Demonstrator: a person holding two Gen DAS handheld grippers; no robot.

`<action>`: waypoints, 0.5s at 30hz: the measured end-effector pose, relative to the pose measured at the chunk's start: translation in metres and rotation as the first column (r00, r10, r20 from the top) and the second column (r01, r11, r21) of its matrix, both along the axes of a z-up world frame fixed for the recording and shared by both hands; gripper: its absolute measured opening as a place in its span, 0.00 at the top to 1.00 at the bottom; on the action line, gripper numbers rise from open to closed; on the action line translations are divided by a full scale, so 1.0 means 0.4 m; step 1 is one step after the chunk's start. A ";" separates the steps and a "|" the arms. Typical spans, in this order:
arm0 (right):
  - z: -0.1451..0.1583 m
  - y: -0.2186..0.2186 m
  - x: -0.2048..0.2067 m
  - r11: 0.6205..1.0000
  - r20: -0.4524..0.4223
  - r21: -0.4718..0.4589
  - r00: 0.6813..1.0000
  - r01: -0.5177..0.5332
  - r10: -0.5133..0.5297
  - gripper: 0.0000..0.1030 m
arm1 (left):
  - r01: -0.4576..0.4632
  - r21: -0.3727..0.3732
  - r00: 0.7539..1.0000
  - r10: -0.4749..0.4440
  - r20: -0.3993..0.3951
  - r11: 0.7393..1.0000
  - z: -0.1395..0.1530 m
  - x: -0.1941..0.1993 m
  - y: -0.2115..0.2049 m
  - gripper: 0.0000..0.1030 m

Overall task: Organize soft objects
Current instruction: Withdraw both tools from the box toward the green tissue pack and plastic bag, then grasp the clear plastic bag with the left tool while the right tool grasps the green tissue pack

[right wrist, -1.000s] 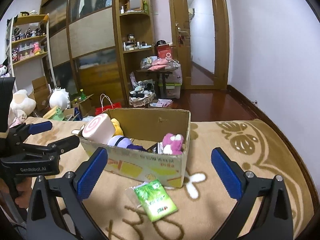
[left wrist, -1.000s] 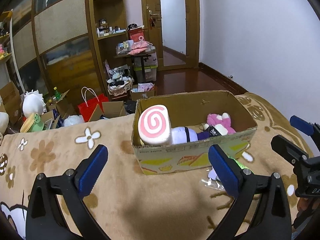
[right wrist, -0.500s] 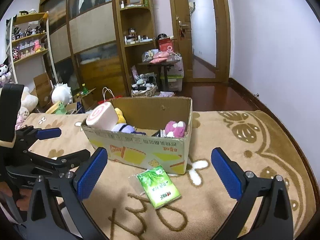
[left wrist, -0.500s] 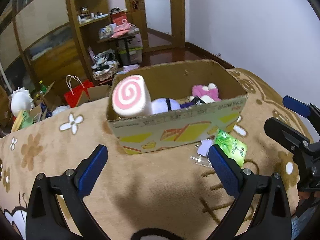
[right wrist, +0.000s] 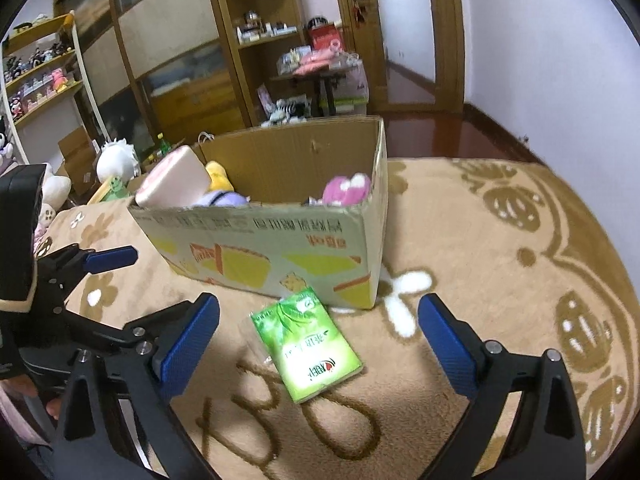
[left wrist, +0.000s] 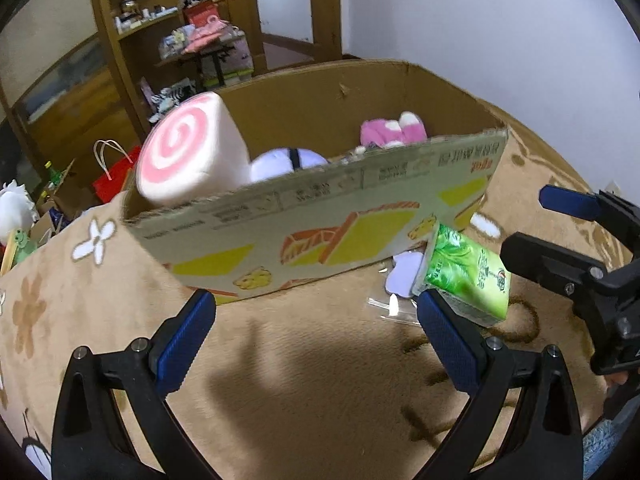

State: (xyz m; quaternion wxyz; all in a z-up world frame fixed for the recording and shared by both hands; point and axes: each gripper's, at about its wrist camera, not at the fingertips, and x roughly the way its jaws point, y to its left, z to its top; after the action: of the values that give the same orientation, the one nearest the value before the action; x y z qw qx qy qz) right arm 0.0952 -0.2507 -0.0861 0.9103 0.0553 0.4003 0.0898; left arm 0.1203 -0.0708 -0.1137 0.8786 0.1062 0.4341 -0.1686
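A green tissue pack lies on the tan carpet just in front of a cardboard box; it also shows in the left wrist view, by the box. The box holds a pink-swirl roll pillow, a pale purple plush, a pink plush and a yellow plush. My right gripper is open, low over the carpet, its jaws either side of the pack. My left gripper is open and empty, facing the box front, with its right pad next to the pack.
The carpet has brown patterns and white flowers. Behind the box are wooden shelves, a door, a red bag and plush toys on the floor. A white wall is at the right.
Both grippers have moved forward and down toward the box and the tissue pack. The pack now lies between the right gripper's open jaws. Nothing was grasped.
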 end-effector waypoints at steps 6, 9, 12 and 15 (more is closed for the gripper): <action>-0.031 -0.007 0.023 1.000 -0.049 0.022 0.999 -0.015 0.016 0.10 | 0.071 0.007 0.997 -0.071 -0.012 0.997 -0.030 0.000 -0.037 0.03; -0.051 -0.005 0.033 0.999 -0.077 0.031 0.997 -0.025 0.027 0.11 | 0.099 0.011 0.995 -0.098 -0.032 0.995 -0.050 0.003 -0.051 0.03; -0.063 0.003 0.041 0.999 -0.094 0.037 0.995 -0.040 0.043 0.12 | 0.114 0.007 0.992 -0.113 -0.053 0.993 -0.064 0.009 -0.060 0.03; -0.077 0.014 0.050 0.997 -0.112 0.052 0.992 -0.059 0.064 0.18 | 0.127 -0.014 0.989 -0.128 -0.072 0.992 -0.074 0.012 -0.064 0.03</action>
State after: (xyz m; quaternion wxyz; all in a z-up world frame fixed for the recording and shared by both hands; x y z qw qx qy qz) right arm 0.1153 -0.2449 -0.1167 0.8812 0.0699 0.4507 0.1241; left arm 0.1253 -0.0964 -0.1434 0.8501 0.1234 0.4574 -0.2301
